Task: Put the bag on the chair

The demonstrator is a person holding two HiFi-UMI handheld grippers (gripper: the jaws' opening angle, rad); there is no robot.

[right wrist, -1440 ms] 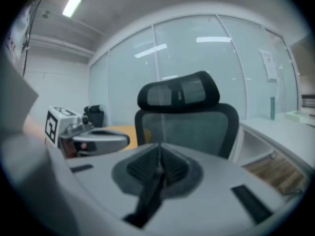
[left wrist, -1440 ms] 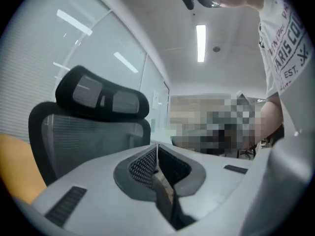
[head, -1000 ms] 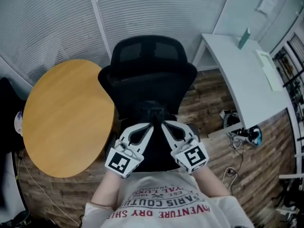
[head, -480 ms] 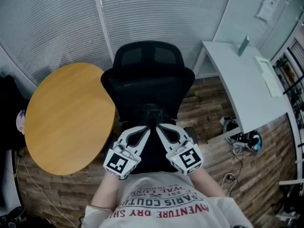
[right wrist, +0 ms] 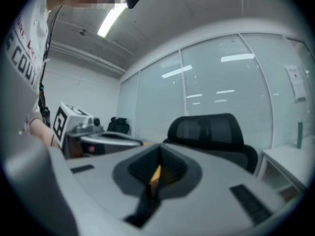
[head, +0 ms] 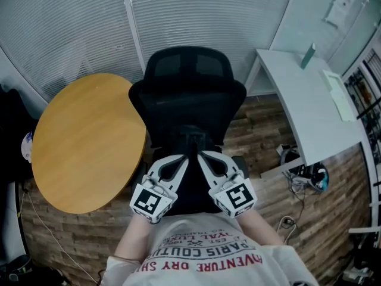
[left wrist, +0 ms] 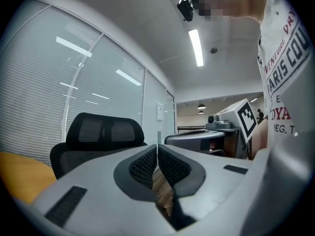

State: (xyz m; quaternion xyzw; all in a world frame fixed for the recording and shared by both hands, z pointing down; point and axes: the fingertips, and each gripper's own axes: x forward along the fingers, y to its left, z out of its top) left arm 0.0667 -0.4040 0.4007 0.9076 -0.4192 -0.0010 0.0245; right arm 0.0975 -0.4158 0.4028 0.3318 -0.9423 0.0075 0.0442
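Note:
A black mesh office chair stands straight ahead, its seat below both grippers. Close to the person's chest, my left gripper and my right gripper are side by side, tips nearly meeting over the seat. Both are shut with nothing between the pads. In the left gripper view the left gripper points at the chair back, with the right gripper's marker cube beside it. The right gripper also faces the chair. I cannot make out a bag for certain; a dark shape lies at the far left edge.
A round wooden table stands left of the chair, almost touching it. A white desk runs along the right, with cables and gear on the wood floor beneath. Window blinds close off the back.
The head view has shifted slightly, so the chair and table sit a little differently in frame. Both grippers stay shut and side by side over the seat.

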